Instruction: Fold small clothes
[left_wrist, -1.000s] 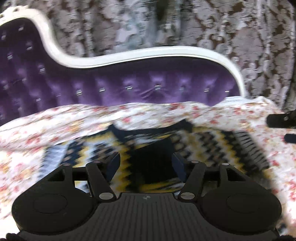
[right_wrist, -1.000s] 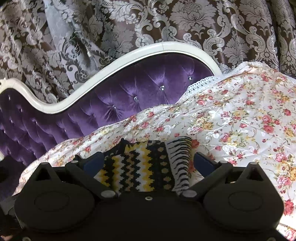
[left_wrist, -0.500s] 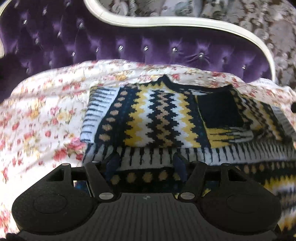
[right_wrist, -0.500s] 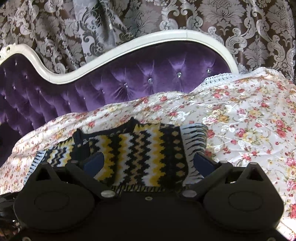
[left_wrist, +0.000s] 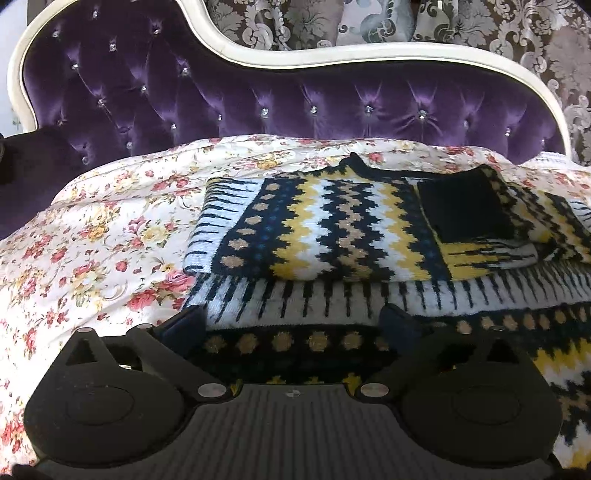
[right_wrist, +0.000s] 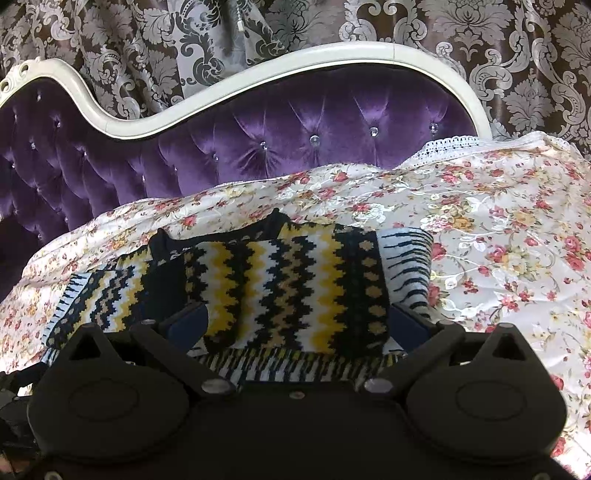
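Knit sweater (left_wrist: 343, 236) lay on the floral bedspread (left_wrist: 92, 240), spread over a purple tufted sofa (left_wrist: 258, 99) with a white curved frame (left_wrist: 332, 55); damask curtain (right_wrist: 480, 55) hung behind. Sweater pattern: vertical zigzag bands in yellow, white, black and tan, dotted navy stripes beside them, and a white ribbed edge with black comb-like bars. It was partly folded: in the left wrist view a top layer sat folded over the lower body, a plain black panel (left_wrist: 465, 206) showed on the right part of that layer, and the barred hem strip of the lower layer ran across just in front of the fold. In the right wrist view the sweater (right_wrist: 280, 284) showed the same zigzag face, the dark neckline at the far edge, the barred cuff or hem on the right side, all flat on the bedspread (right_wrist: 498, 240). Left gripper (left_wrist: 295, 325) was opening, jaws spread wide; the dotted black band of the sweater lay between and below the fingers, pads not pressing on it. Right gripper (right_wrist: 295, 325) also stood wide, fingers either side of the folded layer's near edge, cloth between them, no pinch visible; whether the pads touched the knit I couldn't tell. Both grippers sat low at the sweater's near edge.
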